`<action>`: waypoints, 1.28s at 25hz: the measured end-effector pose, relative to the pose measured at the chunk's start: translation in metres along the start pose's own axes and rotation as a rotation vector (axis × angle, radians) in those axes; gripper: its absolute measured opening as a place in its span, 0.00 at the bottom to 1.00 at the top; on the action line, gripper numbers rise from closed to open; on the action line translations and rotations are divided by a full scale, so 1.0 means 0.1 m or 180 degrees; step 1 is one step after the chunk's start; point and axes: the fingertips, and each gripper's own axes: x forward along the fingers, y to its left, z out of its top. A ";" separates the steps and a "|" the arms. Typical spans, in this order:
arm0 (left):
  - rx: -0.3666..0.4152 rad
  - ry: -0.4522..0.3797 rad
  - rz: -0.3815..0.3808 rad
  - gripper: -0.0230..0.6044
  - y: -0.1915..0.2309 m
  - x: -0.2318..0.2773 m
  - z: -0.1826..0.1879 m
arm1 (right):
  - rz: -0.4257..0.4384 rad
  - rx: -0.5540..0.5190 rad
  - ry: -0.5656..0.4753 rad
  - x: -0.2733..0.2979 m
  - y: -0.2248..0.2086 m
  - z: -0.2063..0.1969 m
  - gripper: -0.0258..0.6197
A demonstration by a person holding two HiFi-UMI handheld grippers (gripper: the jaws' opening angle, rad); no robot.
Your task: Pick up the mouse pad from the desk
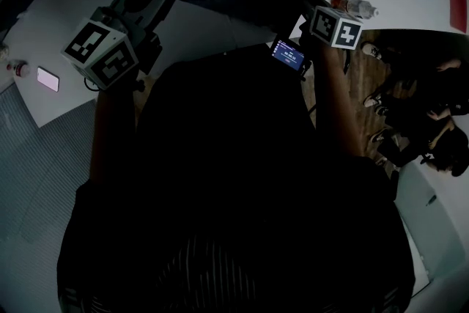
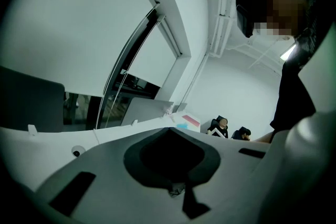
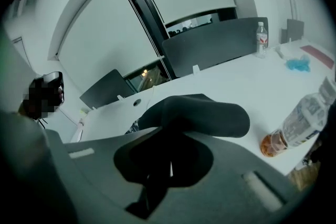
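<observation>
Mouse pad [image 3: 205, 115], dark, thin, soft and light: hangs folded over above the near edge of the desk [image 3: 247, 86], pinched at its rim by my right gripper [image 3: 169, 165], jaws nearly together on it; I judge a deep edge bite best, since it sags; left gripper [image 2: 176, 186] closed, empty.

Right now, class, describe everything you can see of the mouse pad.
The mouse pad is a dark, matte, floppy sheet that looks like soft rubber or fabric. The jaws of the right gripper are closed on one edge; the rest curls over in a rounded fold, held above the white desk.
</observation>
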 end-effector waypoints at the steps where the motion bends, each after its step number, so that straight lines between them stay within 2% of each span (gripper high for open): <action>1: 0.0027 -0.0010 -0.0018 0.05 -0.02 -0.01 0.02 | 0.0019 -0.0007 -0.0031 -0.03 0.03 0.03 0.07; 8: 0.0133 -0.0055 -0.0110 0.05 -0.11 0.04 0.14 | 0.0326 -0.0012 -0.0348 -0.31 0.29 0.37 0.07; 13: -0.0117 0.0317 -0.0155 0.05 -0.24 0.67 -0.09 | 0.0621 0.0224 -0.0326 -0.52 -0.02 0.52 0.07; 18: -0.0055 0.0354 -0.0201 0.05 -0.26 0.77 -0.10 | 0.0880 0.0026 -0.0534 -0.67 0.27 0.90 0.07; 23: 0.0004 0.0179 -0.0093 0.05 -0.20 0.73 -0.03 | 0.1205 -0.0340 -0.0687 -0.89 0.47 1.12 0.07; 26: 0.0141 0.0083 -0.0058 0.05 -0.16 0.69 0.01 | 0.1344 -0.0522 -0.0793 -1.02 0.56 1.27 0.07; 32: 0.0350 -0.0142 -0.0050 0.05 -0.35 0.67 0.36 | 0.1581 -0.0789 -0.1130 -1.39 1.00 1.68 0.07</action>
